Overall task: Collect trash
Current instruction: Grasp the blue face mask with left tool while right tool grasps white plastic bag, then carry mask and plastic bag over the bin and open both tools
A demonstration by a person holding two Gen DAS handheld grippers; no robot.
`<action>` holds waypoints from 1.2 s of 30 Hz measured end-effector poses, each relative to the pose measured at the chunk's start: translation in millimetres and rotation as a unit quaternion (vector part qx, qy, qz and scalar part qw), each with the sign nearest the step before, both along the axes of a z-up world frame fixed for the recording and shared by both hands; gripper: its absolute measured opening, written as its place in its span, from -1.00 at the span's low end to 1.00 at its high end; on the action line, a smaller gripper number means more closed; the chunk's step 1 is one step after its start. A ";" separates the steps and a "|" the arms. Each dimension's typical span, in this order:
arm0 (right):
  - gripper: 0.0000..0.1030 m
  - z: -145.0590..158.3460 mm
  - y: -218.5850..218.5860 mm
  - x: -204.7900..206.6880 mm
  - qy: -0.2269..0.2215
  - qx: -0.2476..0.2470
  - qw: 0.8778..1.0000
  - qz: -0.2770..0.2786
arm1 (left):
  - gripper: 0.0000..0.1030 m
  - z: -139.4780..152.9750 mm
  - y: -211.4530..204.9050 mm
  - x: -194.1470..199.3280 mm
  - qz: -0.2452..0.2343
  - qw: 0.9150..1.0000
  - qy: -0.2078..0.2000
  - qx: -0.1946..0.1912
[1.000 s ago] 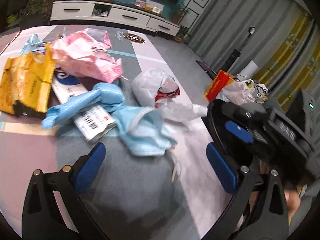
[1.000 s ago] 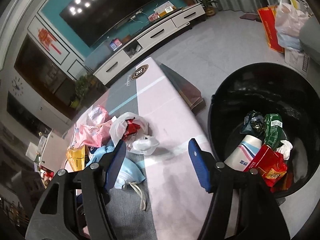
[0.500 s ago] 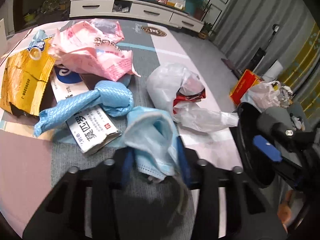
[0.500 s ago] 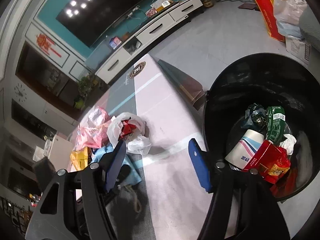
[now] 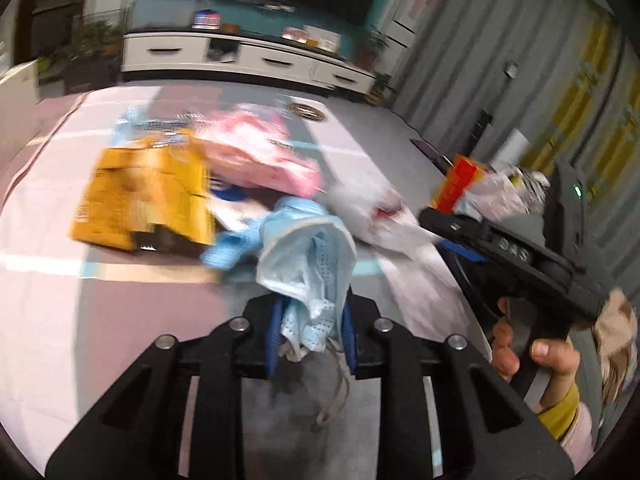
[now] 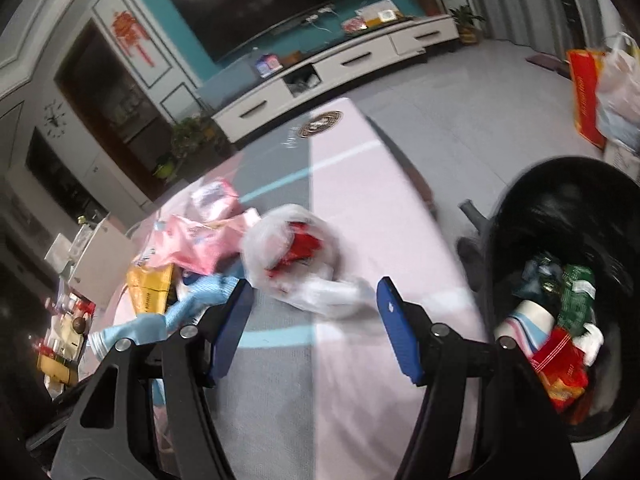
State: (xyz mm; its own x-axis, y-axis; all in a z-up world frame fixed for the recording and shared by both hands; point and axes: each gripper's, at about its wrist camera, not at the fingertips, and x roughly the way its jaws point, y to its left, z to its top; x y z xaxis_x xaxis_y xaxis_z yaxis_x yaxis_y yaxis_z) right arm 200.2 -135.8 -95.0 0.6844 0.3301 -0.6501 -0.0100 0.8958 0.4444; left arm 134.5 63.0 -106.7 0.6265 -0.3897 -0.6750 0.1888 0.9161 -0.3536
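Mask (image 5: 308,264), pale blue and crumpled, shows only in the left wrist view; the left gripper (image 5: 310,340) has its blue pads closed on the lower end of it, so the mask stands up from the jaws with its long axis running away from the camera, and its ear loops hang down loose below the pads; behind it on the table (image 5: 60,300) lie a yellow packet (image 5: 144,196), a pink wrapper (image 5: 260,156) and a white plastic bag (image 5: 372,216), all blurred; at right a hand (image 5: 532,356) holds the handle of the other tool. Right wrist view shows the right gripper (image 6: 314,328) with its pads wide apart and nothing between them; the white plastic bag (image 6: 296,264) lies just beyond the pads; only here the black bin (image 6: 560,208) is seen, beside the table edge, with a cup and wrappers in it.
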 end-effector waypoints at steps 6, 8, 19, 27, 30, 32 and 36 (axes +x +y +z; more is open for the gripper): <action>0.24 -2.1 26.6 31.5 -0.006 -0.023 1.000 0.002 | -0.50 11.8 15.9 6.5 0.013 1.000 -0.021 0.000; 0.24 -3.8 35.2 39.5 -0.007 -0.043 0.999 0.008 | -0.50 11.9 18.9 7.5 0.012 1.000 -0.019 -0.010; -0.58 -22.5 57.8 55.8 0.035 -0.096 0.995 0.020 | -0.44 0.3 32.4 4.2 0.023 0.999 0.010 -0.031; -0.70 6.8 31.8 21.4 0.009 -0.039 0.999 -0.019 | -0.44 2.0 29.8 1.6 0.017 0.999 0.004 -0.035; -0.70 21.6 18.7 -3.1 -0.010 -0.013 0.999 -0.027 | -0.44 1.5 27.9 0.9 0.011 0.999 0.002 -0.033; -0.70 29.9 12.6 -16.3 -0.023 -0.005 0.999 -0.028 | -0.44 0.9 23.4 -0.4 0.006 1.000 0.000 -0.029; -0.69 37.7 -1.0 -29.3 -0.036 -0.012 0.999 -0.030 | -0.44 -1.3 11.3 -1.4 -0.007 1.000 0.004 -0.025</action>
State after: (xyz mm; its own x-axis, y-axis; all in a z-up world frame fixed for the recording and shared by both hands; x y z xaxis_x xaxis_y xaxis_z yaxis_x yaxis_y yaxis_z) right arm 170.9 -136.8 -57.3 0.7475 0.2728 -0.6056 0.0124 0.9059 0.4234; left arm 133.1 74.3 -108.0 0.6152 -0.4324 -0.6592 0.1992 0.8943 -0.4007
